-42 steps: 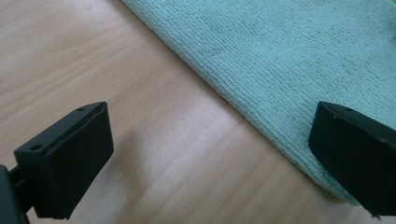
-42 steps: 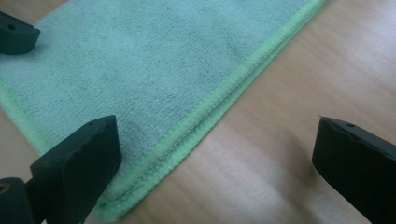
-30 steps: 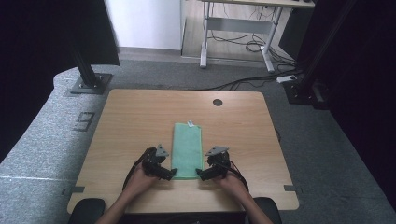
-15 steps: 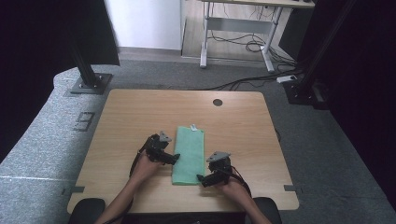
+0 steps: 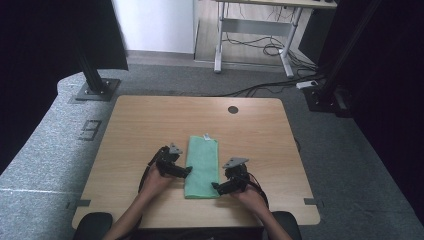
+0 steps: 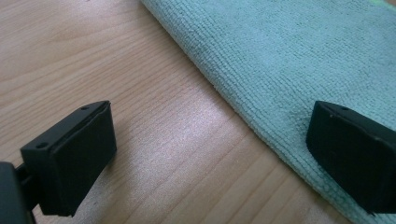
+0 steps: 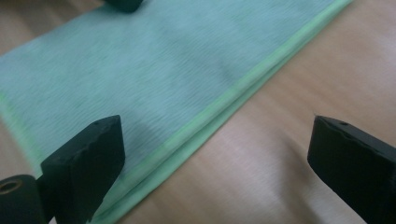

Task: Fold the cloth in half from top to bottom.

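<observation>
Straddling the two long edges of a folded green towel point(image 5: 202, 167), both grippers sit low over the wooden table point(image 5: 140, 125) near the person's side. The left gripper point(image 5: 186, 172) has its jaws wide apart, one over bare wood and the other over the towel's left edge, as the left gripper view shows with the cloth point(image 6: 289, 70) running under the right-hand jaw. The right gripper point(image 5: 216, 187) is also spread wide, straddling the doubled hem of the towel point(image 7: 154, 79) close to its near right corner; nothing is clamped in either one.

The step in hand looks like the approach for a grasp: each gripper is lining up on an edge before pinching it, probably to lift the near end for another fold. The next move calls for lowering each jaw pair until one pad slips under or presses against the edge, then closing on all layers together, since the hem on the right shows two stacked edges that could separate if only the top one is caught.

The towel lies flat in the middle of the table, slightly toward the person. Its long axis runs away from the person toward the far edge, with a small white tag point(image 5: 205, 135) at the far short end.
</observation>
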A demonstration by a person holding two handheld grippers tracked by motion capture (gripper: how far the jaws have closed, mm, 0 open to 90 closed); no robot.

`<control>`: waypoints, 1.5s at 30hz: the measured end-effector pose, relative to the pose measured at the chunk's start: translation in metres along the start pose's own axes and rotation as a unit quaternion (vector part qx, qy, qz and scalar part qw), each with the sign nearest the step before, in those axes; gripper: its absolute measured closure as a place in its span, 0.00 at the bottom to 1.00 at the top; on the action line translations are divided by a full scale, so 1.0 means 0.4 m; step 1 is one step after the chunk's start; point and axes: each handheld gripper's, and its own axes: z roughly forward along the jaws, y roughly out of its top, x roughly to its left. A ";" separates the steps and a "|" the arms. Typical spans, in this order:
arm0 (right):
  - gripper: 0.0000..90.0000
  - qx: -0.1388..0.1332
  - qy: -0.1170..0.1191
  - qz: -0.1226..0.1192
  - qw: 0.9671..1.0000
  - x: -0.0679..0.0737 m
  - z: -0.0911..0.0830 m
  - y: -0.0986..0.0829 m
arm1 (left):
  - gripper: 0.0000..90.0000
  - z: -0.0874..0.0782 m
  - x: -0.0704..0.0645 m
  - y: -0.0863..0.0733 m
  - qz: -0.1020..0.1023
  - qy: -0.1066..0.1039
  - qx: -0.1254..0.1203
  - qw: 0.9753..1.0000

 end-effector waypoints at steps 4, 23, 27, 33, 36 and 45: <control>0.05 -0.002 -0.008 0.010 1.000 -0.029 0.009 0.026 | 0.01 0.001 0.000 0.001 -0.001 0.000 0.001 1.000; 0.35 -0.010 -0.030 0.046 0.998 -0.165 0.078 0.170 | 0.01 0.001 0.000 0.000 -0.001 0.001 0.001 1.000; 0.48 -0.008 -0.031 0.041 0.999 -0.183 0.092 0.197 | 0.01 0.001 0.000 0.000 -0.002 0.001 0.000 1.000; 0.58 -0.002 -0.034 0.035 0.999 -0.205 0.120 0.232 | 0.01 0.001 0.000 0.000 -0.001 0.000 0.001 1.000; 0.59 0.004 -0.034 0.032 0.999 -0.213 0.136 0.242 | 0.01 0.001 0.000 0.000 -0.001 0.001 0.001 1.000; 0.60 0.031 -0.036 0.016 0.999 -0.227 0.184 0.242 | 0.01 0.001 0.000 0.000 -0.002 0.000 0.001 1.000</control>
